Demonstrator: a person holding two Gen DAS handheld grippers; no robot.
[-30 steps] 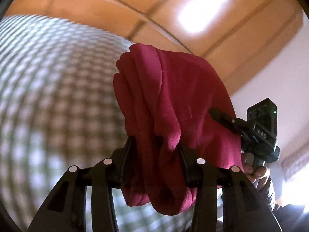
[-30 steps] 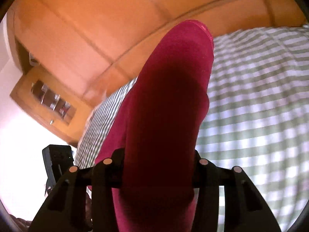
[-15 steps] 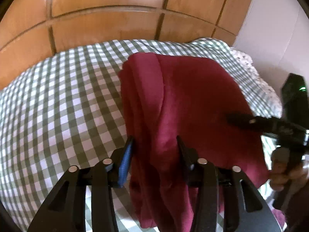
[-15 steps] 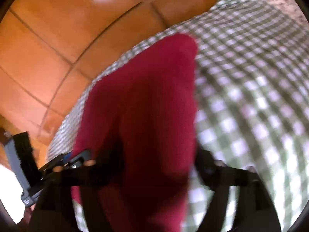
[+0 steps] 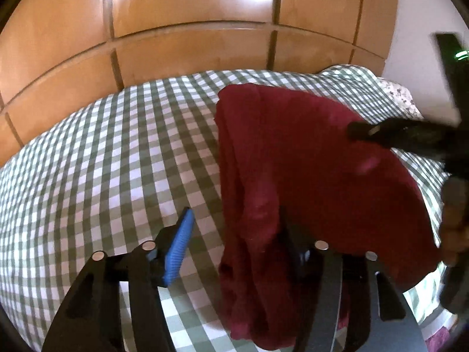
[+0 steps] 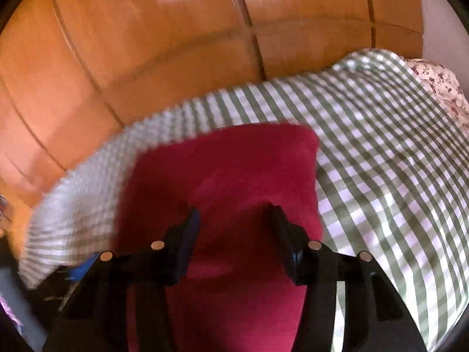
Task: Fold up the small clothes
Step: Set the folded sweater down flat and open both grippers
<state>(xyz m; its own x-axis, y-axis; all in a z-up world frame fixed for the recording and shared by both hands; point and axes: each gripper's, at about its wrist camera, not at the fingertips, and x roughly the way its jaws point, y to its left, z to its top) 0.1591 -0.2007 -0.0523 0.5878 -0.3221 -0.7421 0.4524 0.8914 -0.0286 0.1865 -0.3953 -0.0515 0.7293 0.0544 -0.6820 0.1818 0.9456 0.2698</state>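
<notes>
We have the red cloth down on the checked bed, already doubled over into a thick, narrow bundle with several layers showing along its near-left edge, so we judge one fold made and the laying-down nearly finished; what is left looks to be letting go, smoothing, and perhaps one more fold to make it compact. Our left gripper has just been opening: its blue-padded finger stands clear of the fabric with bare check showing between pad and cloth, while the other finger sits against the bundle's edge, so the jaws stand fairly wide and no longer pinch it. The cloth runs from that finger away toward the wooden panels, its near end hanging over the gripper's frame. Our right gripper has its jaws part open and they have just been closing in; the cloth lies between and under them, but the picture is blurred and we cannot be sure whether the pads press on it. In the left view the right gripper reaches in over the cloth's far side
</notes>
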